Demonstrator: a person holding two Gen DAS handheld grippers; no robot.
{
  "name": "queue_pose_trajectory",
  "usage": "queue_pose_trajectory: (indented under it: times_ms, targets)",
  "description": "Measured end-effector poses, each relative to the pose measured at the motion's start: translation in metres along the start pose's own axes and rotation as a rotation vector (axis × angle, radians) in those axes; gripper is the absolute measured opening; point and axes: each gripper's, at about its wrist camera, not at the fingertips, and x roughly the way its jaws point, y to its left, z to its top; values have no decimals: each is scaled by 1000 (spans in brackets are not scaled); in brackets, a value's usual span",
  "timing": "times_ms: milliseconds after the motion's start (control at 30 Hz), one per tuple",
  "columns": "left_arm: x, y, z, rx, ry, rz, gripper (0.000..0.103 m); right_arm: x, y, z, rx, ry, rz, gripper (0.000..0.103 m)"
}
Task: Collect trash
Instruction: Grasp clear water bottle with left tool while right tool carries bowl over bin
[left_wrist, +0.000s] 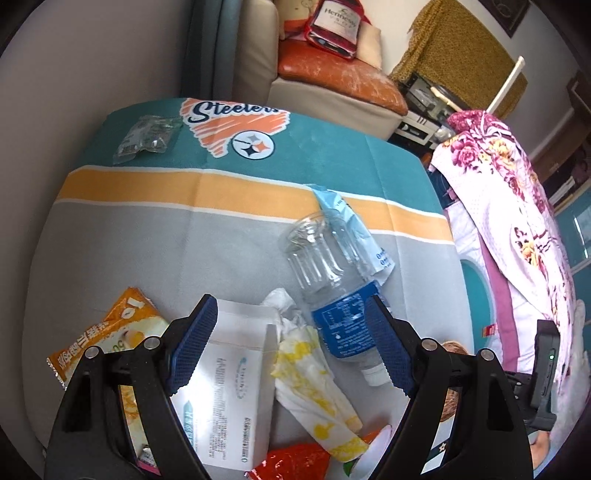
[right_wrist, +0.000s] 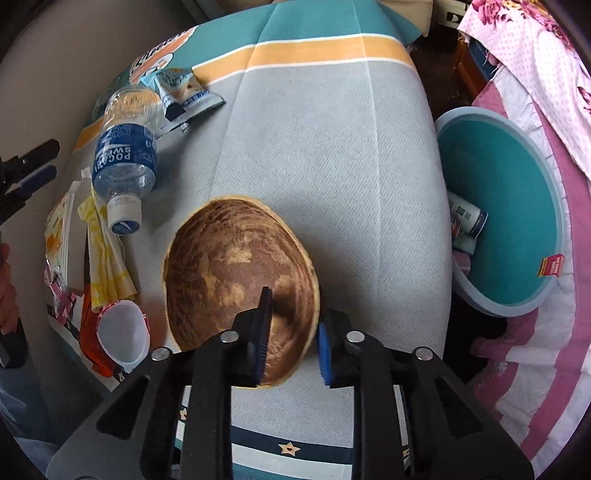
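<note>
My left gripper (left_wrist: 291, 325) is open above a trash pile: a white carton (left_wrist: 232, 384), a yellow-stained tissue (left_wrist: 314, 384), an empty Pocari Sweat bottle (left_wrist: 332, 288) and an orange snack wrapper (left_wrist: 110, 332). My right gripper (right_wrist: 295, 339) is shut on the rim of a brown wooden bowl (right_wrist: 229, 273), one finger inside, one outside. The bottle also shows in the right wrist view (right_wrist: 123, 158), with a light blue wrapper (right_wrist: 181, 92), the tissue (right_wrist: 107, 251) and a small white cup (right_wrist: 122, 332). The left gripper's fingers (right_wrist: 33, 177) show at the left edge there.
A teal bin (right_wrist: 517, 221) with some trash inside stands right of the table, against a pink floral cloth (right_wrist: 535, 55). A clear plastic bag (left_wrist: 147, 136) lies at the table's far left corner. A sofa with a red bag (left_wrist: 332, 26) stands beyond. A red wrapper (left_wrist: 291, 461) lies below the tissue.
</note>
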Motion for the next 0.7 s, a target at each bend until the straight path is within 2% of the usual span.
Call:
queue_pose_trajectory:
  times_ms: [133,267,533,633,700]
  targets:
    - [20,-18,3,-9,43,-18,82,-13,0,11,-10,-56,25,7]
    - [44,-32,7,-17,83,-9,82,-22,-7,23,-13,-93,16,7]
    - [84,-45,6,-24,134,60,82,-34,-30,41,0,-143,-3,7]
    - [92,-47,3,-22,137,68,75,-36,-35,46,1,-154,-1,7]
    - [89,-50,1,-11,119,88,75,-37,-38,48,4,-161,6,7]
